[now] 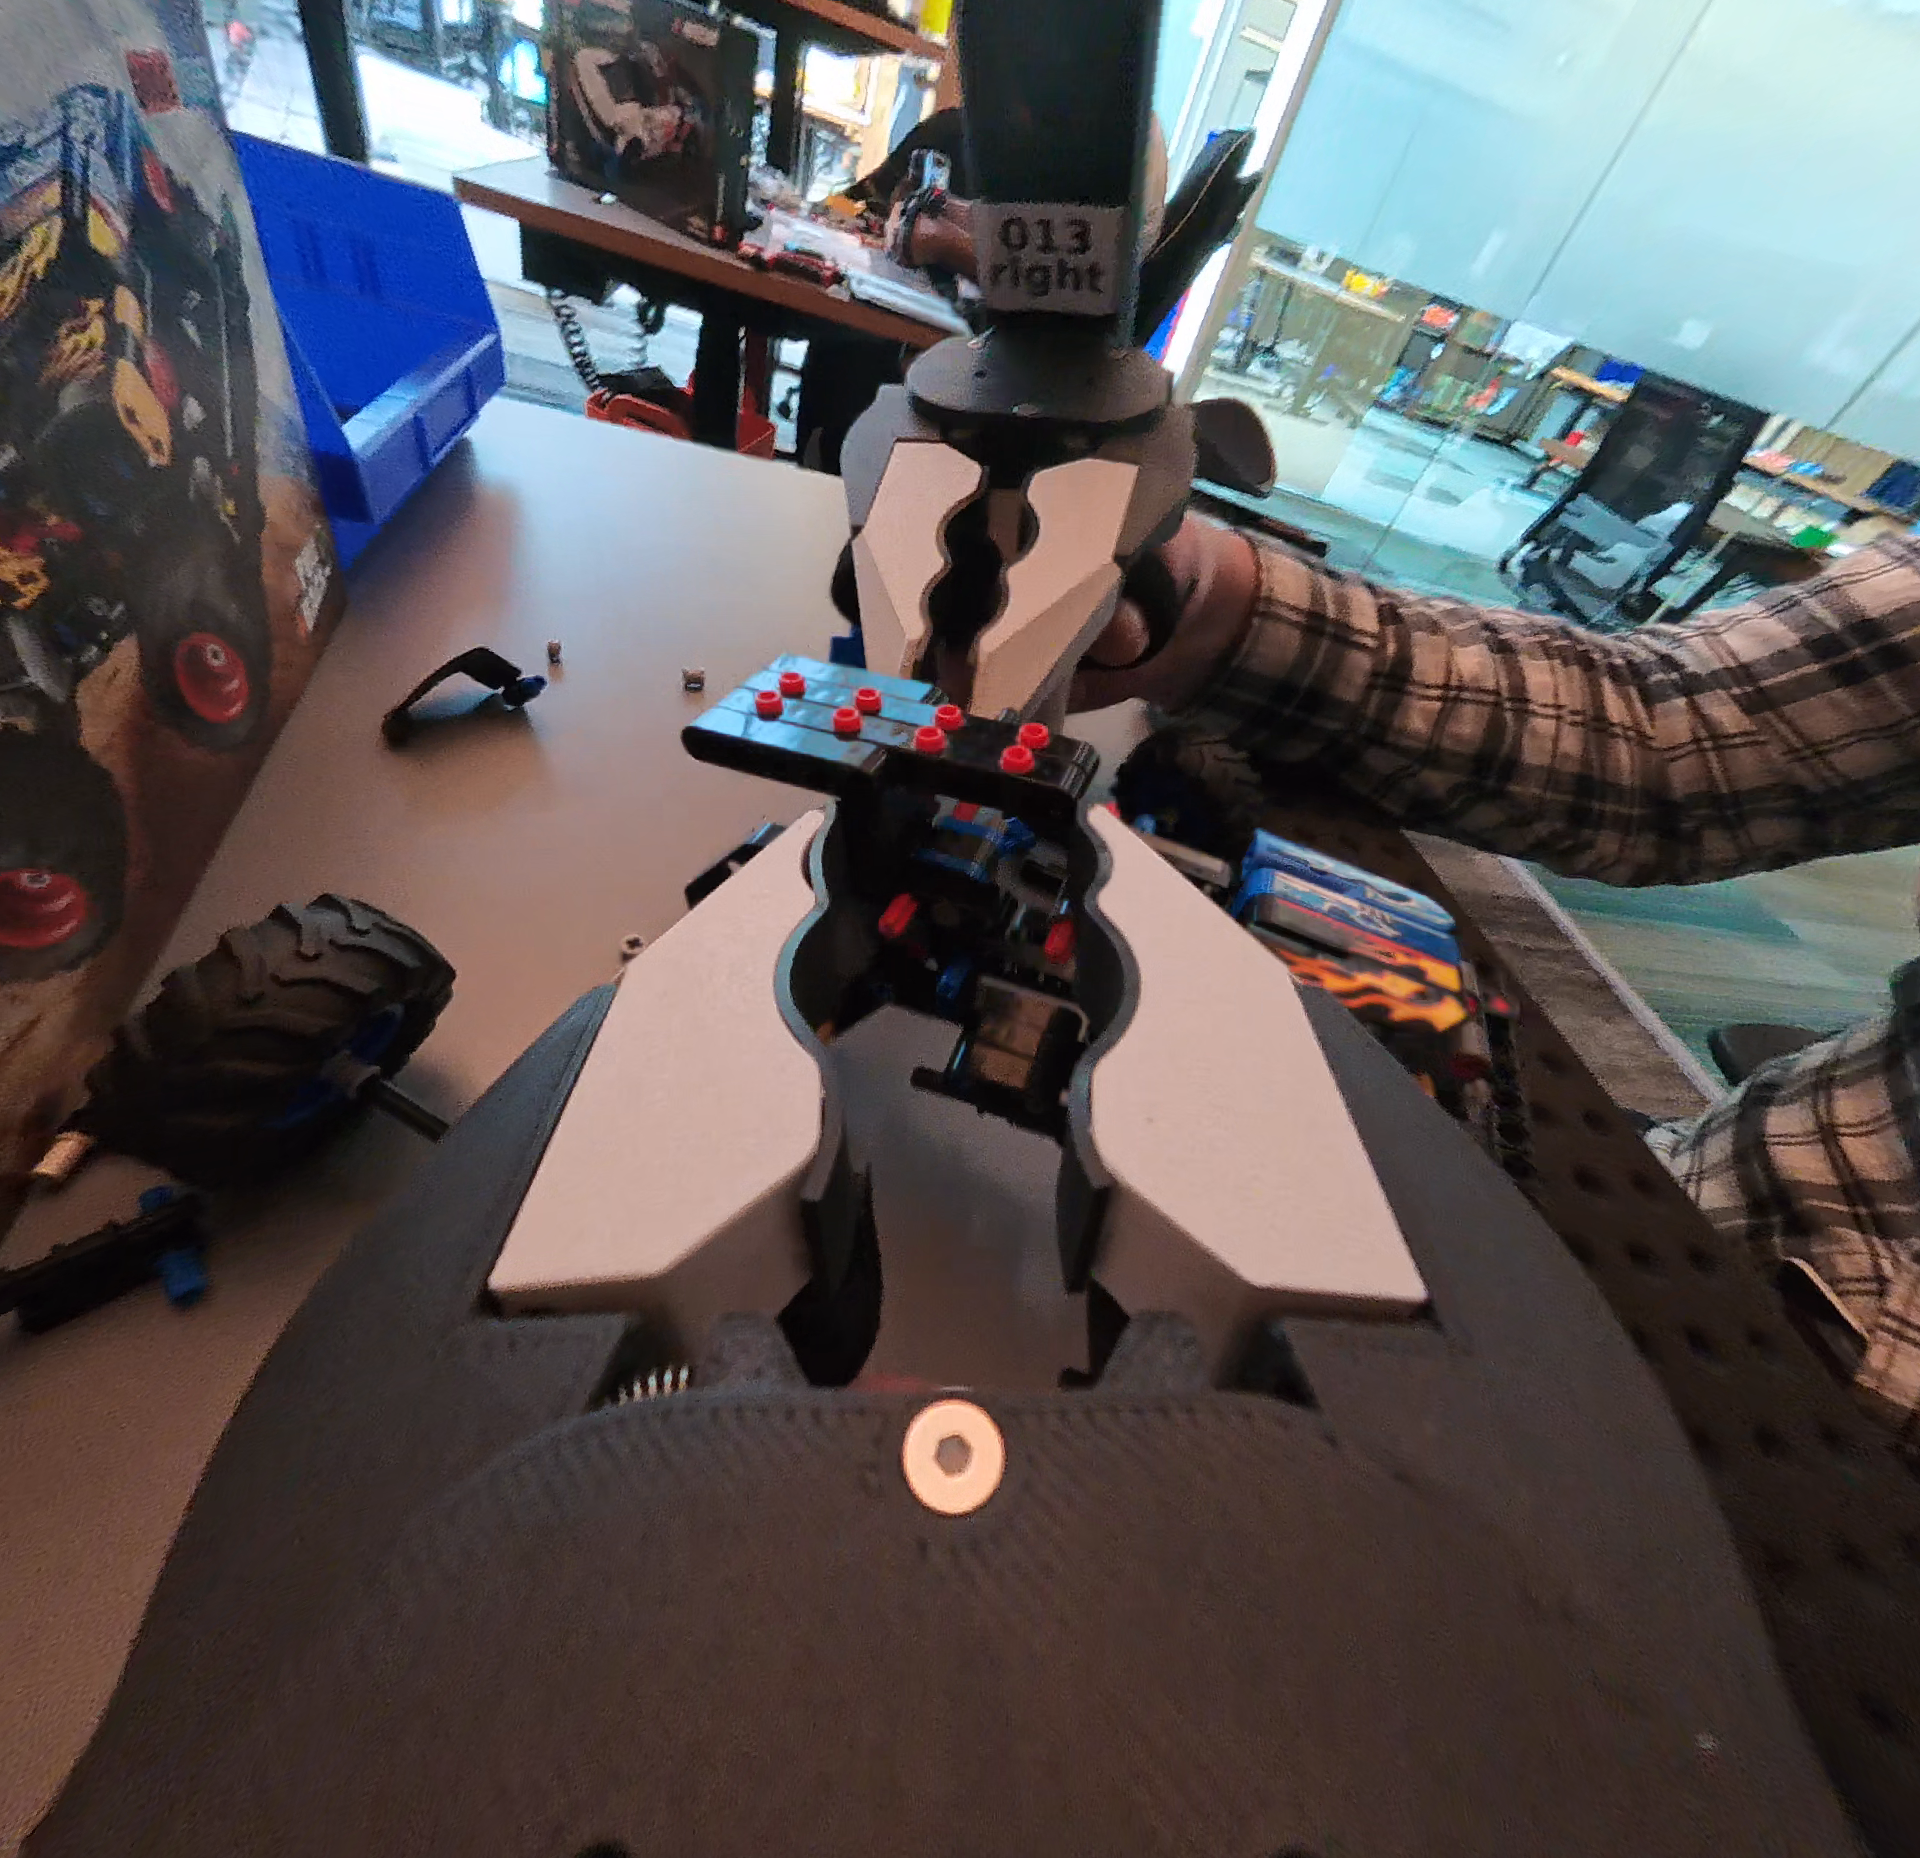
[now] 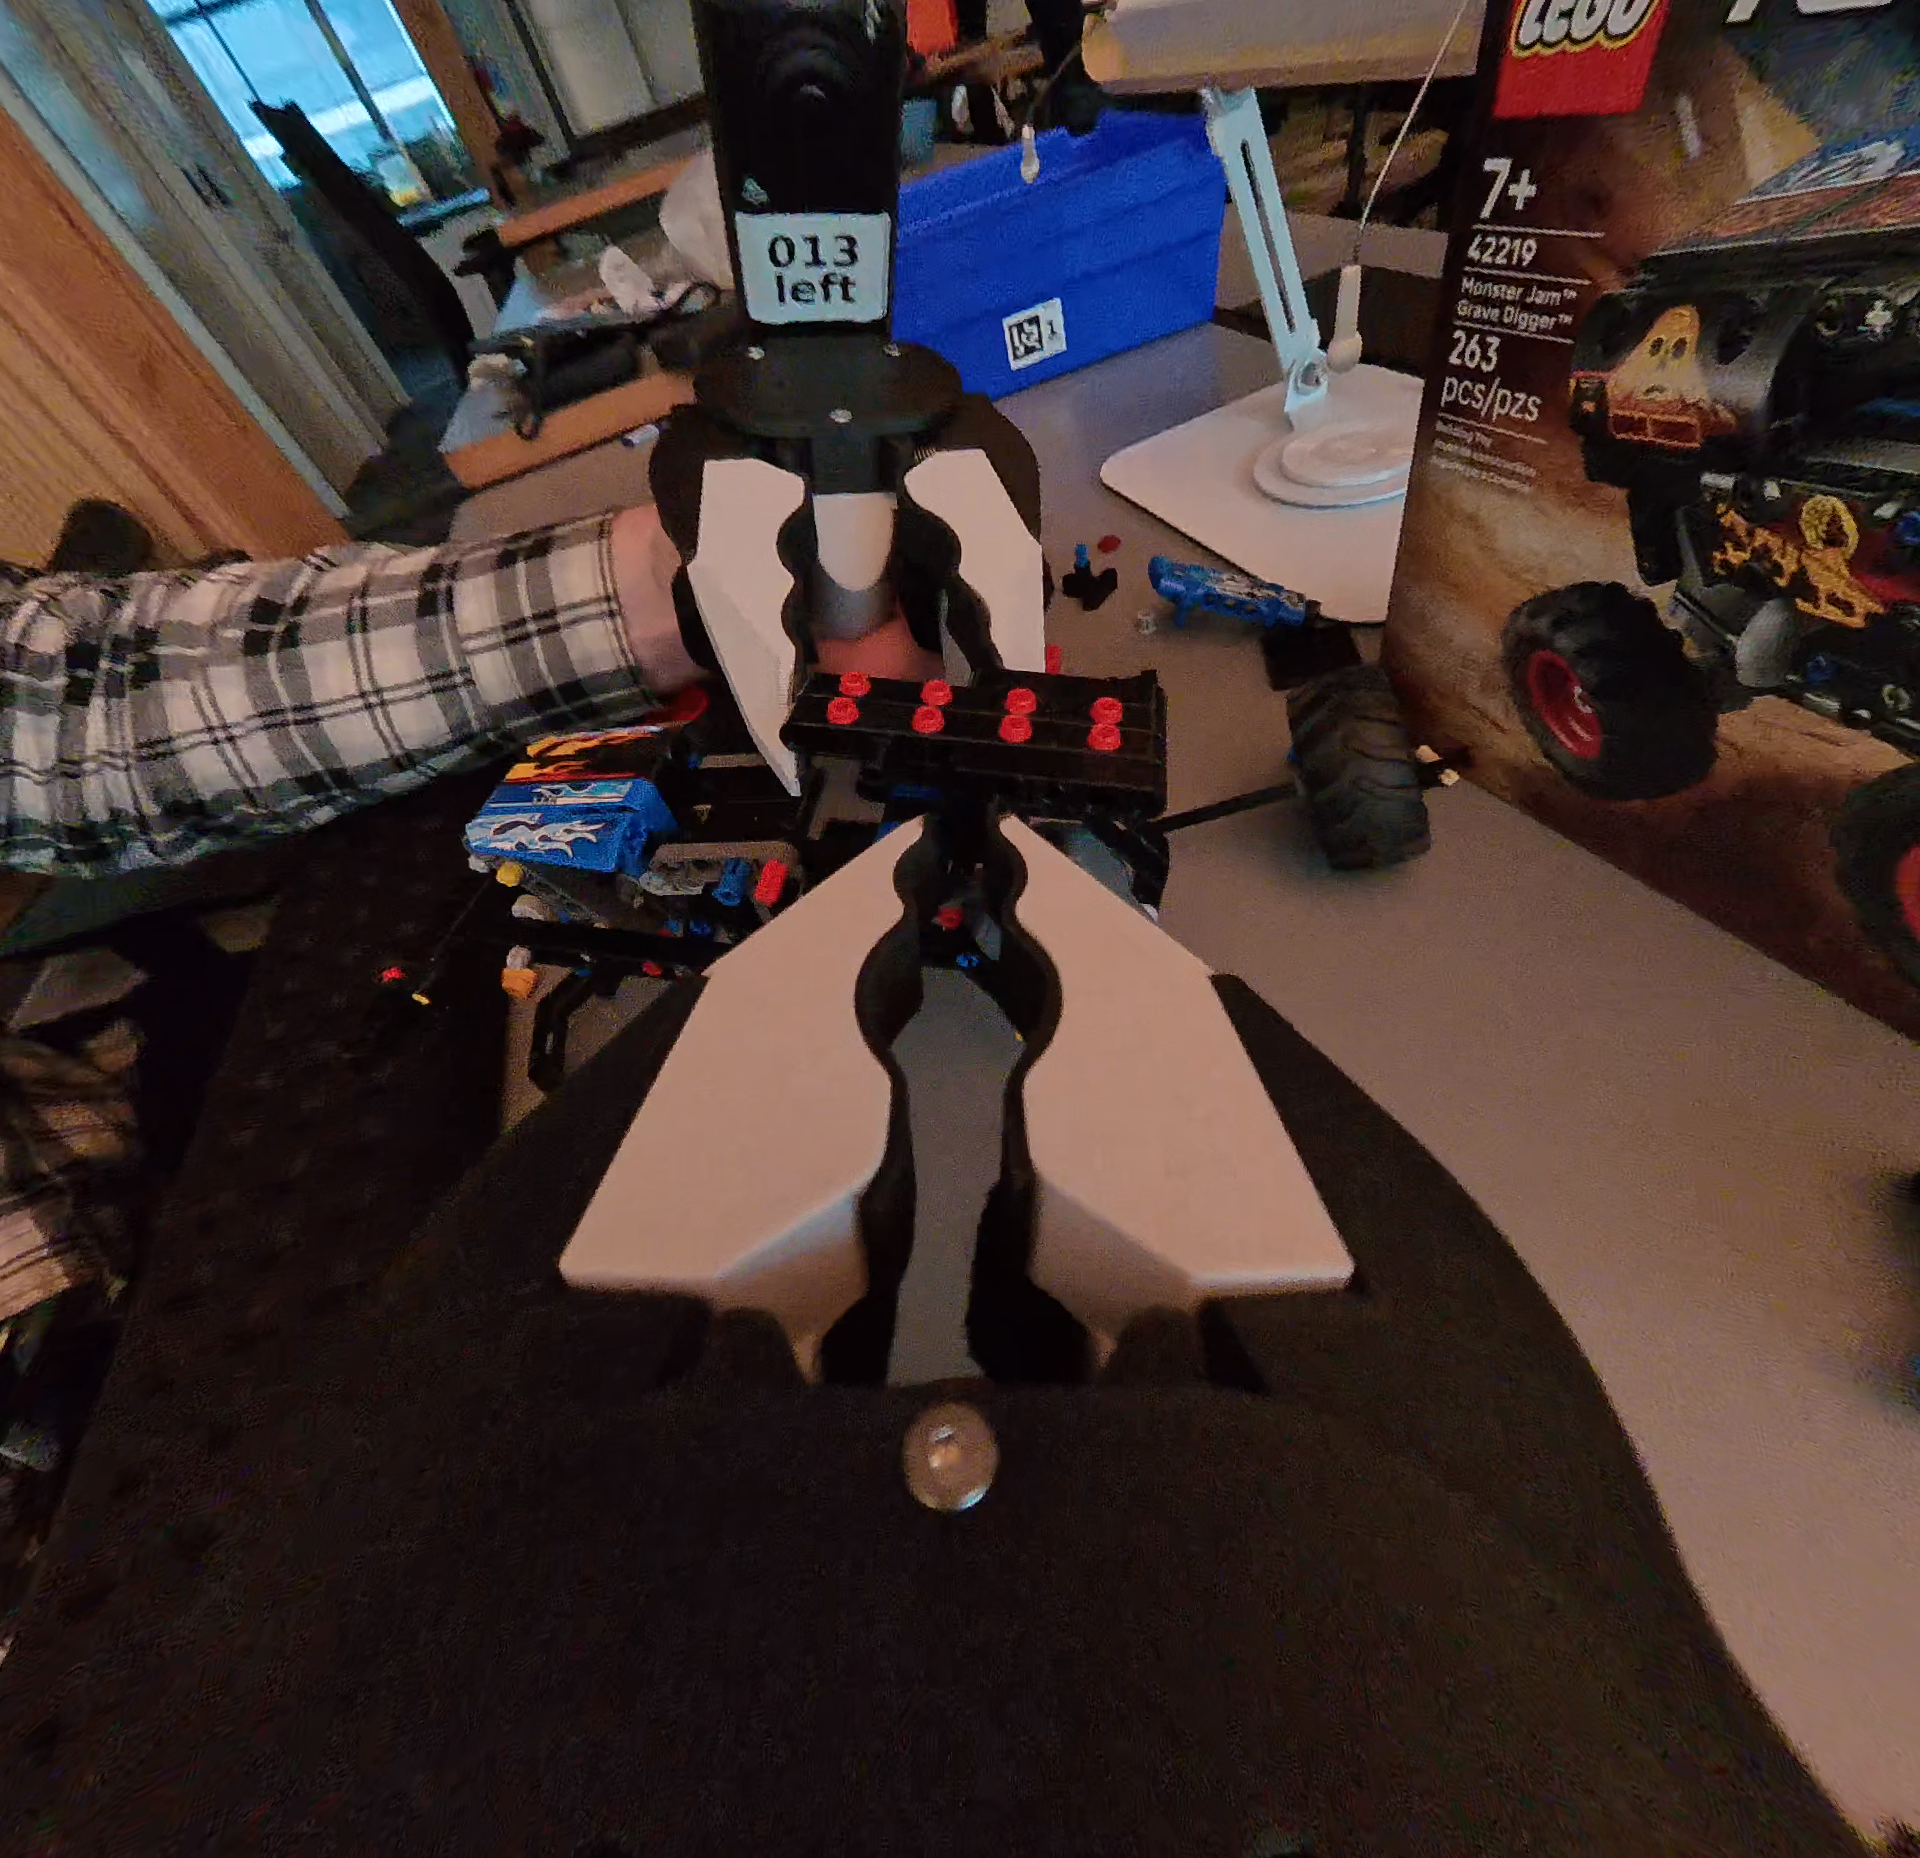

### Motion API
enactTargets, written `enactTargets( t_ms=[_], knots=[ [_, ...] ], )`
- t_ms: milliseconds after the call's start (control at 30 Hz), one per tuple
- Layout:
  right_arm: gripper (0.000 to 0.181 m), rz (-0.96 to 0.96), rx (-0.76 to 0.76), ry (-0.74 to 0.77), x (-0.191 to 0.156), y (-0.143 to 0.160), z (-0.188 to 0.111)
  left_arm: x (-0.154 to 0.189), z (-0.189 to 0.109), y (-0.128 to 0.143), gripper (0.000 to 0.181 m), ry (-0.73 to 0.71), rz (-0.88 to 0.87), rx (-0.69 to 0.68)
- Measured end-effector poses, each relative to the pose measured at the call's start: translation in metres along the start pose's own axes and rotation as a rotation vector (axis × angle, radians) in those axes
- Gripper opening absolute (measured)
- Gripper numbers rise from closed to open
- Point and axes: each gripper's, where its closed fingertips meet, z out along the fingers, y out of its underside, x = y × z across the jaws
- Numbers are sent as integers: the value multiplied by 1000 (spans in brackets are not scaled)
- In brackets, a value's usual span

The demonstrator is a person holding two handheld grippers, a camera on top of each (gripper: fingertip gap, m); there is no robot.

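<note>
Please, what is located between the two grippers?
A black toy-brick assembly topped with red studs sits between left gripper and right gripper; both wrist views show it.

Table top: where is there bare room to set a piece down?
Bare grey table lies between the right tool and the set box, nearer than the loose wheel. Another patch lies between the blue bin and the black curved piece. Crowded: around the brick model and the blue flame panels.
</note>
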Motion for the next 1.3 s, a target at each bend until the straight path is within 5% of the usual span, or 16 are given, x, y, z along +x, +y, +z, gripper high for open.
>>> enactTargets(
  t_ms=[433,467,533,1300],
  knots=[
    [5,-88,81,165,7,-22,-7,-2,5,-19,38,-113,34,61],
    [5,-91,95,149,5,-24,-9,0,5,-21,38,-115,45,62],
    [4,-88,134,112,-3,-30,-13,-5,0,-28,6,-149,43,109],
    [4,-161,138,-64,-32,-22,-28,29,-1,-30,4,-68,150,81]
  ],
)
